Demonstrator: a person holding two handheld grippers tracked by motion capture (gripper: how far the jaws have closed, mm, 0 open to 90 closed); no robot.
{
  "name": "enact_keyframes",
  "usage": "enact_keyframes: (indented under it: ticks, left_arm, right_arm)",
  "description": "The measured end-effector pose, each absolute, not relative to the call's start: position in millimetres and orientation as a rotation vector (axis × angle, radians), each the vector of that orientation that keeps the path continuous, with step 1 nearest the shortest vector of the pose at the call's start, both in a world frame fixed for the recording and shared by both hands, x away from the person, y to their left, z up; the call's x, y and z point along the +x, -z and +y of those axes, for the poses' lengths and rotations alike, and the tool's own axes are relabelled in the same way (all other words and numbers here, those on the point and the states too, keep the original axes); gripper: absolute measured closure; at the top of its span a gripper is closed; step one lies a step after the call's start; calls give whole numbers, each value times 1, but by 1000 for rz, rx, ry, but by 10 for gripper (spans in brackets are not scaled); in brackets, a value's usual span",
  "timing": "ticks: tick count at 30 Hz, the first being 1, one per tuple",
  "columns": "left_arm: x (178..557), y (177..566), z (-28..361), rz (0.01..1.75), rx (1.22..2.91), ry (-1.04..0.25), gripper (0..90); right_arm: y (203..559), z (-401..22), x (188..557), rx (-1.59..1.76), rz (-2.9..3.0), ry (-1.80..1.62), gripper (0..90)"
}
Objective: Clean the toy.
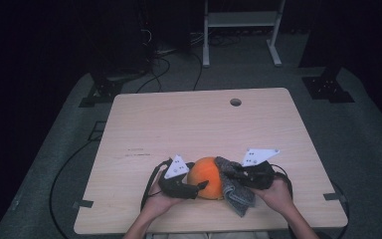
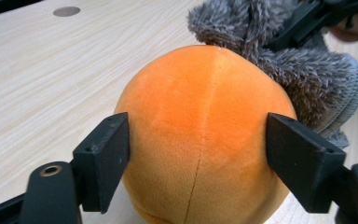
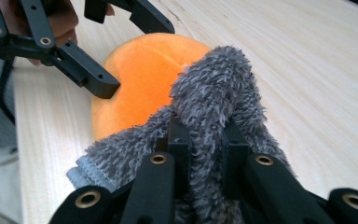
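**Grey cloth could slide right off that plush ball**

Here's what I'd worry about: the orange plush ball (image 1: pixel 206 177) sits on the bench (image 1: pixel 189 124) near the person's edge, and it's round and soft. If the right gripper (image 3: pixel 204 140) tugs the fuzzy grey cloth (image 3: pixel 214 98) sideways, my guess is the ball just rolls with it, since nothing is really pinning it down. The cloth is only draped against one side of the ball, so it could also slip off and end up bunched on the bench instead of covering anything.

Fingers now. The left gripper (image 2: pixel 198 158) has its fingers (image 2: pixel 105 161) spread about halfway, one on each side of the ball. They look right up against the plush but not squeezing, no dent that I can see, so I'd call that a loose straddle and not a grip. The right gripper's fingers are pinched tight on a fold of the grey cloth, fuzz bulging up between them.
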State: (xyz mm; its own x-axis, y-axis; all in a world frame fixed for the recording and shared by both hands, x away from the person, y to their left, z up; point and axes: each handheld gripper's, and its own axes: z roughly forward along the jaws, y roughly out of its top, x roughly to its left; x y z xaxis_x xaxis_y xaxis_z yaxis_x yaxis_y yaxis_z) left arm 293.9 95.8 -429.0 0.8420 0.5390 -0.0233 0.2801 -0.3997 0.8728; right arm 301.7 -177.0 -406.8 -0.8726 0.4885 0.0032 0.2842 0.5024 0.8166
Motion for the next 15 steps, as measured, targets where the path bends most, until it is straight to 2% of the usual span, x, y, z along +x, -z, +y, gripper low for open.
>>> enact_keyframes:
  ticks: [2,4,8,11,12,15]
  left_arm:
    - [293,425,89,580,1998,-332,154]
    - [291,424,82,565,2029,-383,138]
    - [294,430,93,597,2046,-380,238]
    - [302,436,105,665,2018,-325,255]
    - [303,435,105,668,2008,-312,249]
    - [301,428,98,631,1977,-321,149]
  right_arm:
    - [406,-173,300,639,2513,-1297,780]
    - [402,-167,298,616,2506,-1314,779]
    - [402,-159,292,568,2524,-1345,778]
    - [409,-166,299,620,2537,-1289,778]
    - [413,-169,302,653,2543,-1273,778]
    - [411,-168,301,671,2534,-1265,778]
